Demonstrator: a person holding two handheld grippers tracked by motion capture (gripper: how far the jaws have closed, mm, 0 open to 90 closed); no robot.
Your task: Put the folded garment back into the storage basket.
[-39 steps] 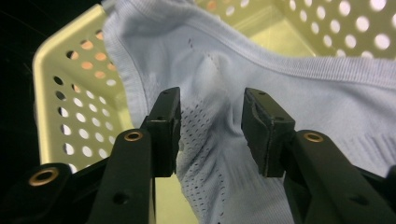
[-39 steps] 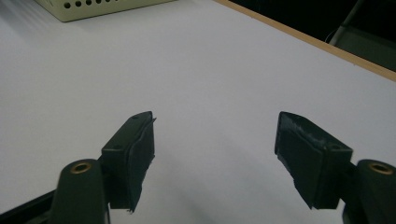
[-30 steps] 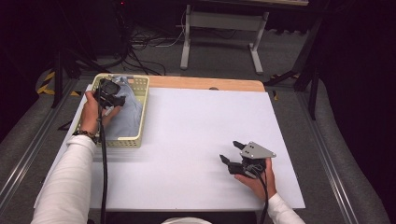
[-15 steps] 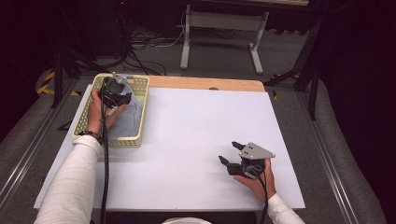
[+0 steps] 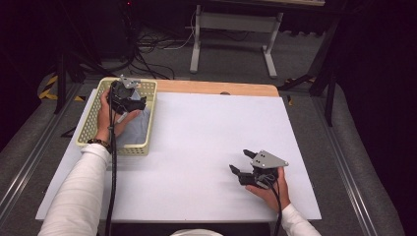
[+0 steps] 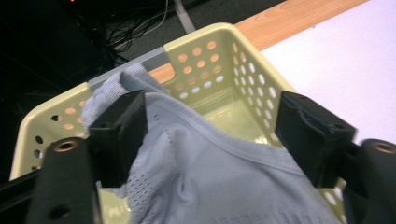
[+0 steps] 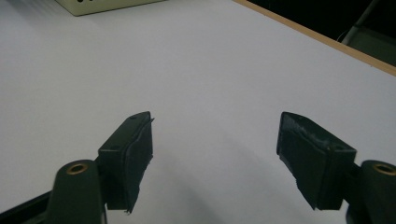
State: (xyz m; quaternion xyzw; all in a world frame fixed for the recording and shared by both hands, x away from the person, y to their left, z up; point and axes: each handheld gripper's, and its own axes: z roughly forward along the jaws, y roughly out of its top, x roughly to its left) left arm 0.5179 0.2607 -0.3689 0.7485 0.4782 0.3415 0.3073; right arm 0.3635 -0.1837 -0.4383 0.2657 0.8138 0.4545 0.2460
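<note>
Grey cloth (image 6: 205, 172) lies in the yellow basket (image 5: 93, 129) at ten o'clock on the worktop (image 5: 206, 128). Left tool (image 6: 210, 135), jaws just opening, straddles it unpinched. Right tool (image 5: 242, 163) at four o'clock gapes empty.

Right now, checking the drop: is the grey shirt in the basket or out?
In: the grey shirt lies bunched inside the basket, between the left gripper's opened jaws.

High view overhead facing forward, gripper views close, all sharing basket (image 5: 145, 145)

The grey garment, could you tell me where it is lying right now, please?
The grey garment lies in the yellow basket at the table's far left in the high view, bunched against the back wall, between the open jaws of the left gripper.
</note>
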